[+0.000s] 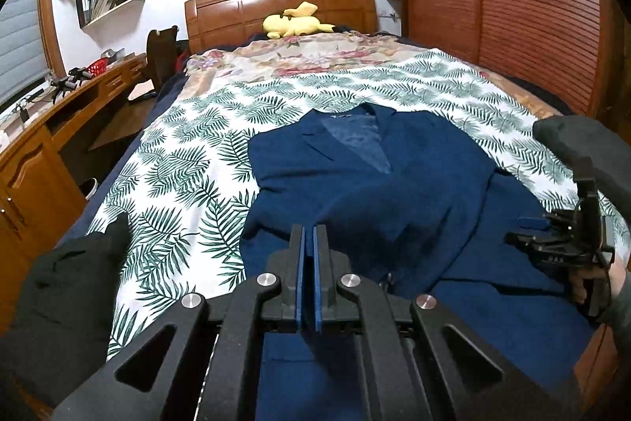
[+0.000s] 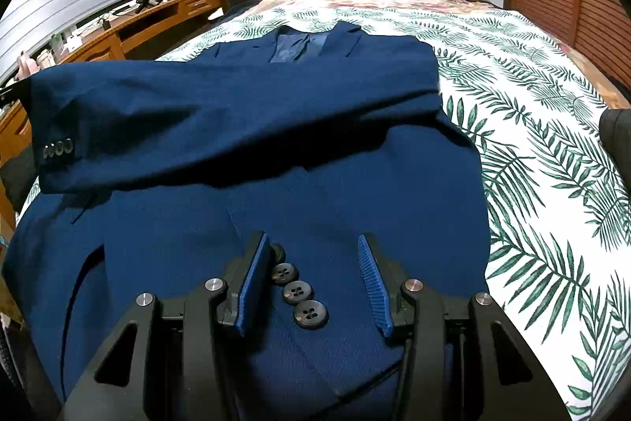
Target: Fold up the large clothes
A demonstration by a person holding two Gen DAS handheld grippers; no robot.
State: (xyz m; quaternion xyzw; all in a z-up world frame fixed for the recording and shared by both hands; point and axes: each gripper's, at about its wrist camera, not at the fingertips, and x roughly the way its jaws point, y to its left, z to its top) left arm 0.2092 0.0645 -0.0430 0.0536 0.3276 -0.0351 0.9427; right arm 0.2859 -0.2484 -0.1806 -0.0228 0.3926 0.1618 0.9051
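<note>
A navy jacket (image 2: 276, 152) was seen spread on the leaf-print bed cover (image 2: 532, 113), its collar toward twelve o'clock and one sleeve (image 2: 197, 121) folded across the chest toward nine o'clock. The left gripper (image 1: 309, 239) was held pinched together above the cloth, nothing visible between its pads. The right gripper (image 2: 313, 247) was kept half open at six o'clock, its pads standing on either side of the cuff buttons (image 2: 299, 292).

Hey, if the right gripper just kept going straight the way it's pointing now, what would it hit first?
Most likely the blue jacket on the bed. The right gripper hangs open and tilted down over the cuff buttons, so it should meet that fabric first, around the buttons or just beyond; depth is hard to judge.
</note>
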